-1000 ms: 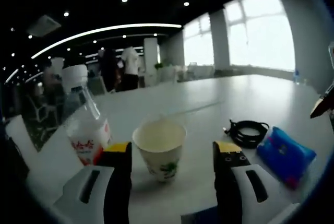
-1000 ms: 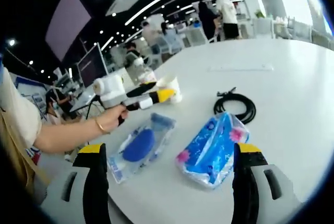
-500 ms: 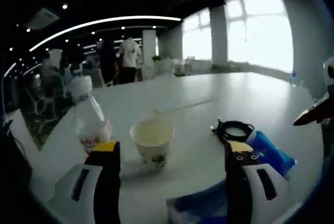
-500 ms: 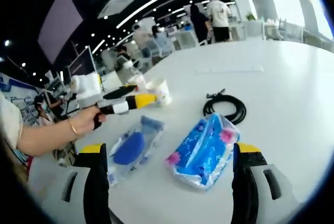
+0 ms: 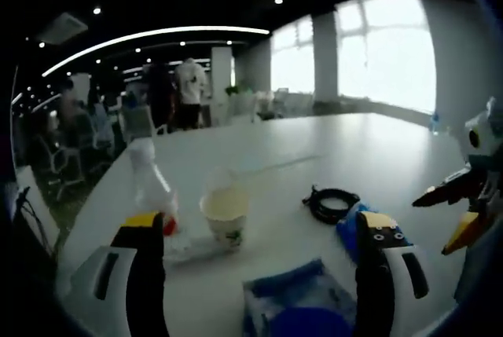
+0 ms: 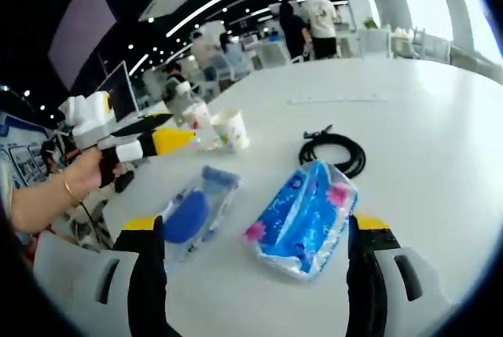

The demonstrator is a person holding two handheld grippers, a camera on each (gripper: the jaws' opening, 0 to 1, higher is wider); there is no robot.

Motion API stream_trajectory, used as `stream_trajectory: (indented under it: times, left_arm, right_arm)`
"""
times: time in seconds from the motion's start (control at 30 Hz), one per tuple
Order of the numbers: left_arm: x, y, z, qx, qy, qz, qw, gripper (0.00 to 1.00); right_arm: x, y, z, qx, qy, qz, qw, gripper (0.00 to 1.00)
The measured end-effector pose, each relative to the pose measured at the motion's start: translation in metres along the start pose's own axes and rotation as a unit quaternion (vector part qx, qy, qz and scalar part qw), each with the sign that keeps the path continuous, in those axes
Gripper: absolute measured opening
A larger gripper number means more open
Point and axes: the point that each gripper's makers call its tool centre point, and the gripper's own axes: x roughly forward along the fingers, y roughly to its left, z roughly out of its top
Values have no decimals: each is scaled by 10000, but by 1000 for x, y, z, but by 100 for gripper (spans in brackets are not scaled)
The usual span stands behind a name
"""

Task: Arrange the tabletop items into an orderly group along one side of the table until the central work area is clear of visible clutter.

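White tabletop (image 6: 440, 117) is seen in a dim office, and on it — in the right gripper view — are laid a bottle (image 6: 183, 106), a paper cup (image 6: 229, 130), a clear pouch (image 6: 192, 213), a black cable (image 6: 333, 151) and a blue tissue pack (image 6: 302, 218). The left claw (image 6: 161, 142) is held spread near the cup, gripping nothing; the right claw (image 6: 251, 254) is likewise kept wide apart — the tissue pack lies between its jaws, untouched.

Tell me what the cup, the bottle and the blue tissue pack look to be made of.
Cup: likely paper, matte cream with a printed pattern. Bottle: probably clear plastic, see-through with a printed label. Tissue pack: seemingly thin glossy plastic film, crinkled and shiny.
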Motion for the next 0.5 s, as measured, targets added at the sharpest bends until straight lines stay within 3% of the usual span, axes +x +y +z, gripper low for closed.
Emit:
stream_trajectory:
  times: [0.1, 0.2, 0.5]
  left_arm:
    - [-9, -6, 9, 39, -96, -33, 9999, 100]
    - [-14, -16, 15, 29, -112, -216, 9997, 100]
    - [-35, -50, 22, 226, -42, -755, 9969, 100]
  right_arm:
    - [2, 0, -6, 59, 142, 23, 9999, 95]
    - [2, 3, -6, 437, 120, 176, 9988, 96]
    - [12, -8, -9, 167, 329, -156, 9992, 93]
